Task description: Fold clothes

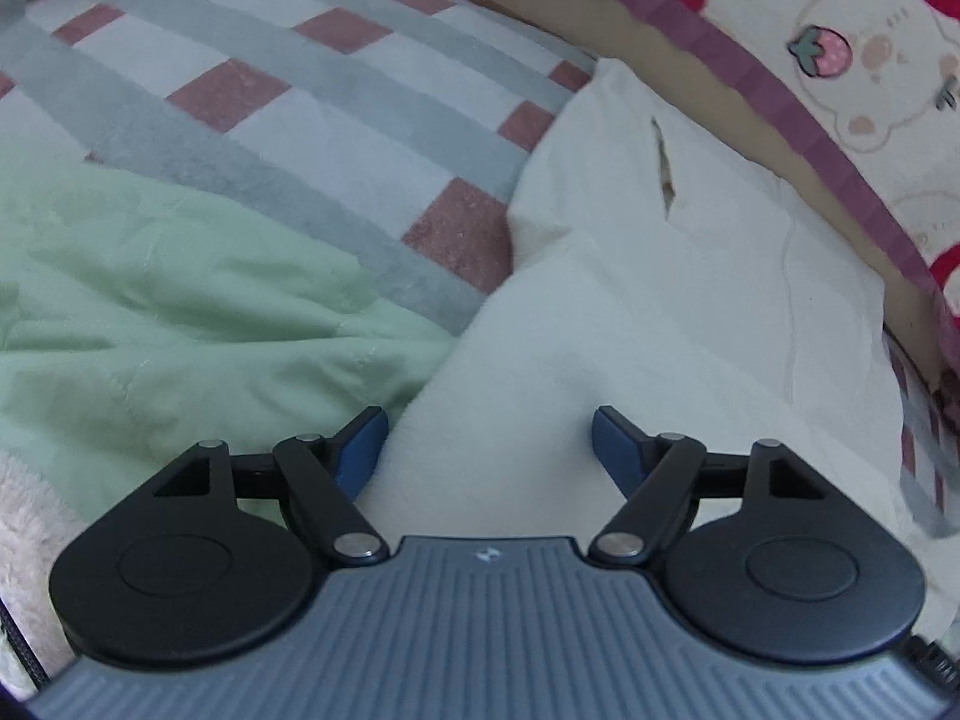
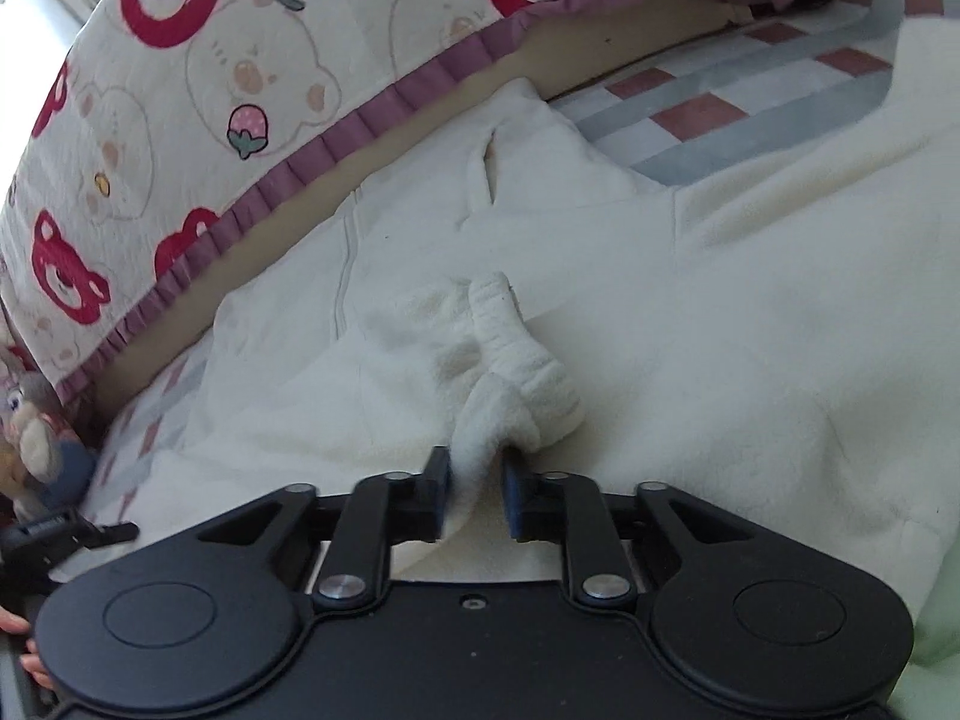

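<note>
A pale green crumpled garment [image 1: 180,324] lies at the left on the checked grey, white and dusty-red bed cover [image 1: 312,102]. Beside it, the left gripper [image 1: 487,441] hovers over the cream fleece garment [image 1: 648,312], its blue-padded fingers [image 1: 363,441] spread apart with nothing pinched. The right gripper [image 2: 474,489] pinches a bunched fold of that fleece. A bear-printed quilt with purple frill [image 2: 198,90] borders the bed.
</note>
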### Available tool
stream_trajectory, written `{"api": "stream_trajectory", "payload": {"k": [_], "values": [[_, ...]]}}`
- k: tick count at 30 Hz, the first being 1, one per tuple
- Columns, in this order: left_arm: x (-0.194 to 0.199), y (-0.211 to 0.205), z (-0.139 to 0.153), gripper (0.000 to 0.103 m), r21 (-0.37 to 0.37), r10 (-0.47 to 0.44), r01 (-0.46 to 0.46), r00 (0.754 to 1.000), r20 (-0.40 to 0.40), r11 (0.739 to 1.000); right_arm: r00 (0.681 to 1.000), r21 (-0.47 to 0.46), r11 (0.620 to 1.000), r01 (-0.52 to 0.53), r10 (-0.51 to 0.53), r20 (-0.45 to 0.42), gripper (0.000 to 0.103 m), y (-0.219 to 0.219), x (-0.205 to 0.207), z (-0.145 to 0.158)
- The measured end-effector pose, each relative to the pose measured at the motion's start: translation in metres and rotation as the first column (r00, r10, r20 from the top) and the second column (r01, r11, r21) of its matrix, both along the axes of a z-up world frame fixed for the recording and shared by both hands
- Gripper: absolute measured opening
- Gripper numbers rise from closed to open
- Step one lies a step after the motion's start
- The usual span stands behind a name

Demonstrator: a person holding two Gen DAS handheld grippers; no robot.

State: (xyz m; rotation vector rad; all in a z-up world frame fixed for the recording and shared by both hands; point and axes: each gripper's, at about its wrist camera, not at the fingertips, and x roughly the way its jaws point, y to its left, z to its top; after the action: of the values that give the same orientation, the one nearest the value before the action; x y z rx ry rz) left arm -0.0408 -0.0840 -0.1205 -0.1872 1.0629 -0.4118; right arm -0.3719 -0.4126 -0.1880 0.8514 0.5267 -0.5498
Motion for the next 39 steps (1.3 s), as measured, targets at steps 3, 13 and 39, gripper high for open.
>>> {"api": "stream_trajectory", "payload": {"k": [3,13,39], "values": [[-0.017,-0.015,0.017,0.01,0.065,-0.14,0.133,0.984,0.109,0.989,1.0,0.03,0.999,0.015,-0.015,0.022,0.032,0.0,-0.001,-0.005],[-0.033,-0.028,0.025,0.013,0.398,-0.146,0.049,0.965,0.218,0.916,0.99,0.1,0.994,-0.05,0.036,0.135,0.047,-0.004,0.002,-0.002],[-0.074,-0.075,0.008,0.052,0.215,-0.294,0.298,0.954,-0.052,0.93,1.0,-0.182,0.983,-0.008,0.008,-0.002,0.027,0.002,-0.041,0.004]]}}
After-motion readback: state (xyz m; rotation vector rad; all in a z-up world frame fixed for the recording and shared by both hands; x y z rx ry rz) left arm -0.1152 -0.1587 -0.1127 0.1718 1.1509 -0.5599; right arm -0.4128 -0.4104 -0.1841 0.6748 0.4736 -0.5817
